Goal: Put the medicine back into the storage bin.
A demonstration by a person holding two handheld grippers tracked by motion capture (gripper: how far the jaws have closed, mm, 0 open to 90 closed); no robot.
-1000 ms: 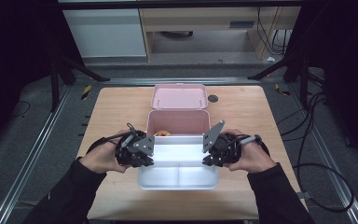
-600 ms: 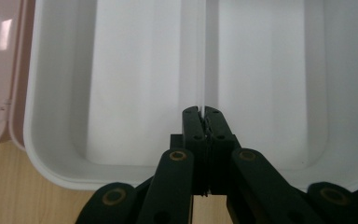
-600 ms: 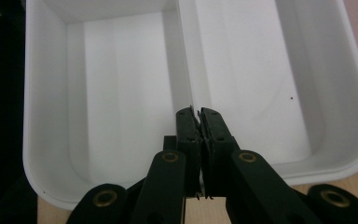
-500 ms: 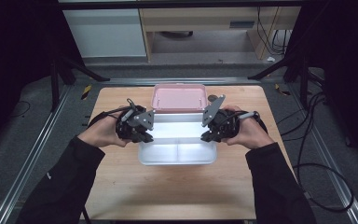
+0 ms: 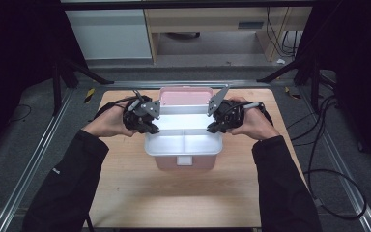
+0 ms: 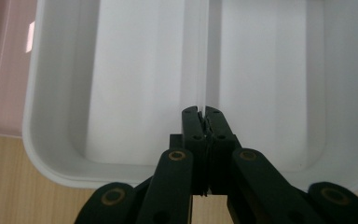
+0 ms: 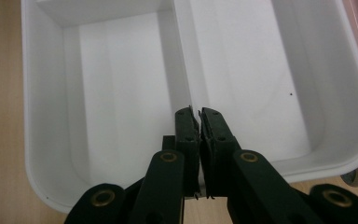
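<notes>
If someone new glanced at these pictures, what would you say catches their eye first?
Most likely the bright white divided tray at the middle of the wooden table, sitting on a pink box whose pink lid stands open behind it. Next, the left gripper and right gripper flanking the tray's sides, each with its jaws shut over the central divider.

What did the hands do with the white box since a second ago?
Both grippers, left gripper and right gripper, carried the white tray away from the person, over the pink box. Their jaws stayed shut on the tray's divider wall. The wooden table stayed put.
</notes>
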